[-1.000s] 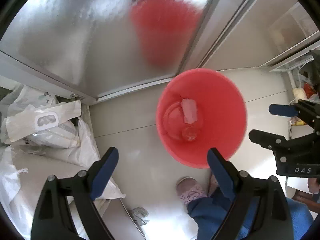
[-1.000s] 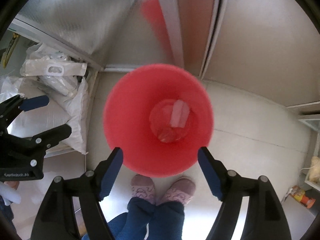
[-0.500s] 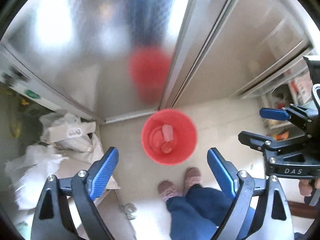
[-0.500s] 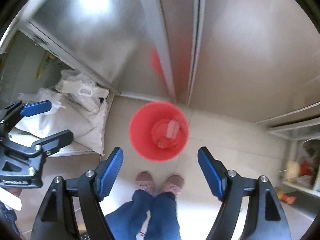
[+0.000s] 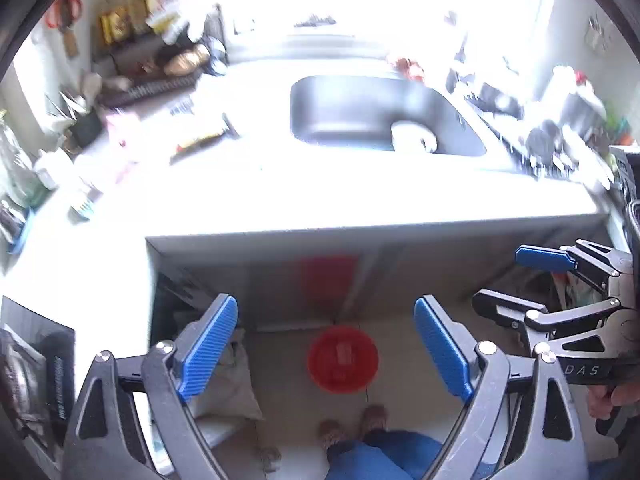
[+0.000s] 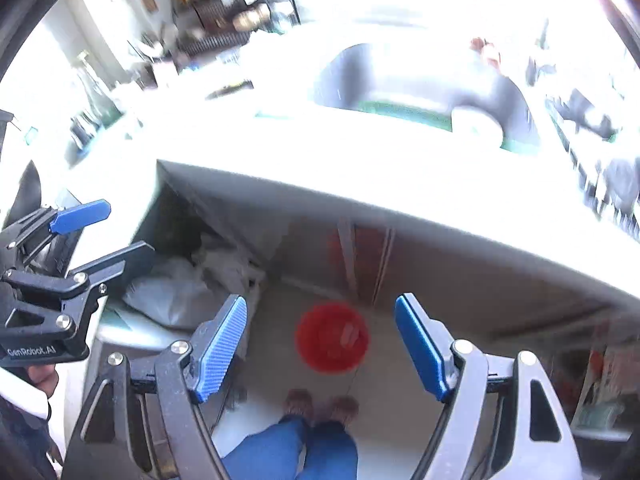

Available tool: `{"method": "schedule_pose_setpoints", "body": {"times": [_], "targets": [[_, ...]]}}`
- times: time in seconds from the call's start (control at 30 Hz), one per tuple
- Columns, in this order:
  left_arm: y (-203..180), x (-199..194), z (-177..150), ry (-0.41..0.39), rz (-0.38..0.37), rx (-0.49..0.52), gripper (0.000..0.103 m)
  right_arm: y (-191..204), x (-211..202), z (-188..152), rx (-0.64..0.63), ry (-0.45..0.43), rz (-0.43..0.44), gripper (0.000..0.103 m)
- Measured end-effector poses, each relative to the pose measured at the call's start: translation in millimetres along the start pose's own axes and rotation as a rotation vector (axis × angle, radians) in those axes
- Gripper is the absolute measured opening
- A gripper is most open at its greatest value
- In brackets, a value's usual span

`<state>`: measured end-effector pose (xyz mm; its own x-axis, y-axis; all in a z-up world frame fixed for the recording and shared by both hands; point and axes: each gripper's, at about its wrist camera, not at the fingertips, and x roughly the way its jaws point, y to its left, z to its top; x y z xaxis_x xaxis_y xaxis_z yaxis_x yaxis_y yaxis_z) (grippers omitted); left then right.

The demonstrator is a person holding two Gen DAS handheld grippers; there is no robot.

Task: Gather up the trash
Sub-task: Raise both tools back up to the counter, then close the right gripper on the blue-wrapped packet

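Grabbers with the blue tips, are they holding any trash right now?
No. The left gripper and the right gripper are both open with nothing between their pads. The red bin sits on the floor far below them.

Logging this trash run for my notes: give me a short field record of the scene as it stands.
left claw: open, empty
right claw: open, empty
red bin: on the floor below the counter, pale scraps inside
counter: white, overexposed
sink: steel, a white round item in it
wrapper: dark, lying on the counter left of the sink
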<state>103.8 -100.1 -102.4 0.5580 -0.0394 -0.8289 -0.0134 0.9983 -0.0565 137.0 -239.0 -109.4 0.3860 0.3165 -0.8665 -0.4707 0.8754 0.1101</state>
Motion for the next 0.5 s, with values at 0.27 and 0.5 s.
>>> {"method": "schedule_pose_setpoints", "body": {"times": [0.27, 0.5], "targets": [[43.7, -45.4, 42.9, -0.087, 0.093, -0.097, 0.092, 29.6, -30.8, 63.0, -0.077, -0.098, 0.040, 0.075], [127.3, -59.2, 83.2, -0.106, 0.196, -0.209, 0.103, 76.3, -14.7, 140.2, -0.197, -0.154, 0.083, 0.075]]}}
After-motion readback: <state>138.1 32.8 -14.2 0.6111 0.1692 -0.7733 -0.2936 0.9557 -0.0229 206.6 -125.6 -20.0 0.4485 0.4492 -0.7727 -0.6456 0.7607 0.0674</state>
